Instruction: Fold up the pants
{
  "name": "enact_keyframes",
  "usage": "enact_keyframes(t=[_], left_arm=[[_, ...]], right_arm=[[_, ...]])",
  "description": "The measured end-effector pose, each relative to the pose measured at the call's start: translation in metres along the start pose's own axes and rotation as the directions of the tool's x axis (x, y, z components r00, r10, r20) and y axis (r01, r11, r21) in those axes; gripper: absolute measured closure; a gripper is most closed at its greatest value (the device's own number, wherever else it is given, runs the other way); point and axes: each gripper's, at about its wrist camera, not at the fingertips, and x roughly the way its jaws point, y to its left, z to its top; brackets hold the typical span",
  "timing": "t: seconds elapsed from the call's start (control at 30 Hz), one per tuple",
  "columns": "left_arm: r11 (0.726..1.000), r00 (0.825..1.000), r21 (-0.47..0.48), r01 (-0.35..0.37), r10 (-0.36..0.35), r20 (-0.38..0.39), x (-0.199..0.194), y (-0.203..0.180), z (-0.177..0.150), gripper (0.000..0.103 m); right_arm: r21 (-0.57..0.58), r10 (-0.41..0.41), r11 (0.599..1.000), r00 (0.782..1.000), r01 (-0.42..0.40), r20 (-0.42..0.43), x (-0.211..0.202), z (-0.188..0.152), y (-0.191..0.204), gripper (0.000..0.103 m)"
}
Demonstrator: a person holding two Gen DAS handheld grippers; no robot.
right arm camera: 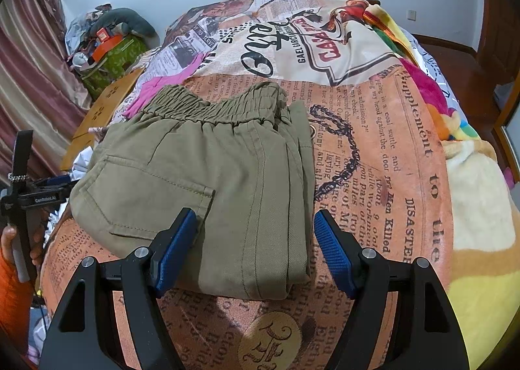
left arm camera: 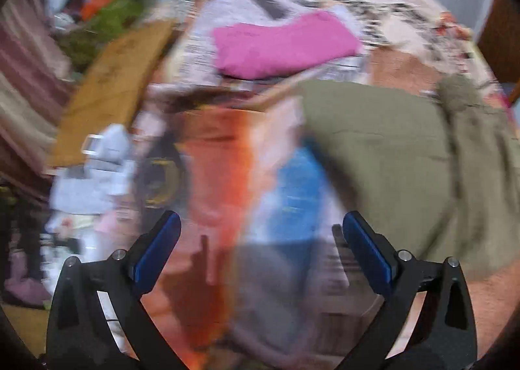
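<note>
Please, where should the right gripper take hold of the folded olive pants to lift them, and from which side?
Probably grip the near folded edge of the olive pants, coming from the front. The layers stack thick there, it lies right ahead of the open right gripper, and the gathered waistband sits at the far end.

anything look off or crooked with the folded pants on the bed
Nothing stands out. The olive pants lie folded in a compact stack on the newspaper-print bedspread, elastic waistband at the far end, layers lining up along the right edge. The pink garment beyond is folded too.
</note>
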Motion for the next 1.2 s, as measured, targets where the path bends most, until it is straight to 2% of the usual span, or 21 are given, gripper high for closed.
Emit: enact_keyframes(t=[0.03, 0.13, 0.23, 0.37, 0.5, 0.6, 0.77, 0.97, 1.1, 1.13, 1.17, 1.2], left_arm=[[1.000, 1.000, -0.016, -0.005, 0.005, -0.003, 0.000, 0.007, 0.002, 0.001], [0.993, 0.998, -0.092, 0.070, -0.070, 0.000, -0.006, 0.023, 0.007, 0.001], [0.984, 0.991, -0.118, 0.130, -0.127, 0.032, -0.017, 0.023, 0.014, 0.001], [0.975, 0.980, -0.103, 0.198, -0.194, 0.049, -0.023, 0.008, 0.024, 0.001], [0.973, 0.974, -0.050, 0.226, -0.225, 0.031, -0.019, -0.016, 0.033, 0.001], [0.966, 0.967, -0.032, 0.255, -0.255, -0.002, -0.009, -0.028, 0.038, 0.001], [0.956, 0.955, -0.053, 0.288, -0.291, -0.062, 0.012, -0.039, 0.038, 0.001], [0.943, 0.939, -0.066, 0.327, -0.332, -0.094, 0.029, -0.047, 0.041, 0.001], [0.925, 0.920, -0.057, 0.375, -0.379, -0.096, 0.031, -0.054, 0.046, 0.014], [0.920, 0.915, -0.051, 0.389, -0.393, -0.095, 0.031, -0.056, 0.048, 0.018], [0.920, 0.915, -0.043, 0.391, -0.393, -0.093, 0.030, -0.059, 0.049, 0.020], [0.921, 0.917, -0.032, 0.389, -0.390, -0.085, 0.029, -0.060, 0.050, 0.024]], right_arm=[[-0.001, -0.002, 1.000, 1.000, 0.002, 0.001, 0.000, 0.000, 0.000, 0.031], [-0.016, -0.005, 1.000, 1.000, 0.005, 0.001, -0.003, 0.002, 0.002, 0.031], [-0.041, -0.009, 0.999, 1.000, 0.009, 0.003, -0.007, 0.009, 0.003, 0.031], [-0.042, -0.011, 0.999, 0.999, 0.013, 0.031, -0.013, 0.024, -0.002, 0.031], [-0.032, -0.010, 0.999, 0.999, 0.011, 0.036, -0.010, 0.037, -0.010, 0.030], [-0.023, 0.007, 1.000, 1.000, -0.007, 0.000, 0.002, 0.043, -0.017, 0.030], [0.035, 0.066, 0.997, 0.991, -0.062, -0.118, 0.037, 0.042, -0.030, 0.030], [0.055, 0.135, 0.990, 0.981, -0.128, -0.141, 0.048, 0.043, -0.032, 0.022], [0.039, 0.172, 0.985, 0.973, -0.168, -0.152, 0.052, 0.044, -0.031, 0.025], [0.038, 0.182, 0.983, 0.971, -0.178, -0.153, 0.053, 0.045, -0.032, 0.027], [0.035, 0.193, 0.981, 0.968, -0.190, -0.159, 0.054, 0.045, -0.031, 0.035], [0.031, 0.192, 0.981, 0.968, -0.189, -0.162, 0.055, 0.047, -0.031, 0.036]])
